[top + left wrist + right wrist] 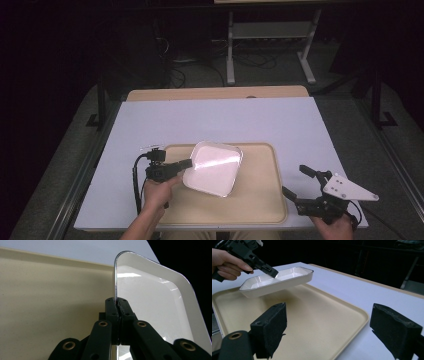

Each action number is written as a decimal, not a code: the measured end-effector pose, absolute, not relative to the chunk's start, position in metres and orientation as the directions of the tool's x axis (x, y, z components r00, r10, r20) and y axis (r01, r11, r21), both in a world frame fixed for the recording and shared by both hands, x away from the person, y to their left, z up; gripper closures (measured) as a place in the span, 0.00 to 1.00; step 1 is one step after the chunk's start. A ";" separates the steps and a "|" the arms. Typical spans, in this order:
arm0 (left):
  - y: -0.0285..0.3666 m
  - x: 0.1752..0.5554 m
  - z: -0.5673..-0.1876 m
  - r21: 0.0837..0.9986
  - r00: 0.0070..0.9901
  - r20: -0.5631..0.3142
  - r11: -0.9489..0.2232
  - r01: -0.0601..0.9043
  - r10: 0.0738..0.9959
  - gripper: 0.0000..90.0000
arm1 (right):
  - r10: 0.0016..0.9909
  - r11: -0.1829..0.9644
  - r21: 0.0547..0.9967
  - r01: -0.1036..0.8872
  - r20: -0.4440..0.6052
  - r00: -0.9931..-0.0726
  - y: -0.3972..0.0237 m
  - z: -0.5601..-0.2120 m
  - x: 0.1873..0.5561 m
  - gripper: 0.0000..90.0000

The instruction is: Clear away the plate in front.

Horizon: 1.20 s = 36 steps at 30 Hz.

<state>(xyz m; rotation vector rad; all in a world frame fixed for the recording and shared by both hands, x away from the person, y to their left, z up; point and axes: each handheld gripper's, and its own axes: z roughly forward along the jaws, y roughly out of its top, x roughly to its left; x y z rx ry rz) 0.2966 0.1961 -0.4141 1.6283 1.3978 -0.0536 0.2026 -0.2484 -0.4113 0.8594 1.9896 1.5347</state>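
Fingers (pixel 117 308) of the left gripper (pixel 189 162) clamp the white dish (pixel 214 167) rim, hiding it; right gripper (pixel 299 183) fingers spread apart.

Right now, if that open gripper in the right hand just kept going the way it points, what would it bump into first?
Probably the beige tray: the right gripper points low across it. The white dish held up beyond seems above that line, though depth is unclear.

The high view looks forward and down over the whole table (pixel 150 120). The left gripper view sits close against the white dish (pixel 155 305); the right gripper view faces it across the tray (pixel 317 322), from farther back.
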 end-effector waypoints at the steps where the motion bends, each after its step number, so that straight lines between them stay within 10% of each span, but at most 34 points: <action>1: 0.195 0.296 -0.415 0.610 0.340 -0.577 0.115 0.784 0.742 0.99 | 0.727 0.174 0.967 0.186 0.001 -0.687 -0.249 -0.411 0.203 0.15; 36: 0.197 0.284 -0.440 0.589 0.220 -0.471 0.119 0.799 0.855 0.99 | 0.723 0.182 0.966 0.185 -0.004 -0.690 -0.248 -0.411 0.202 0.15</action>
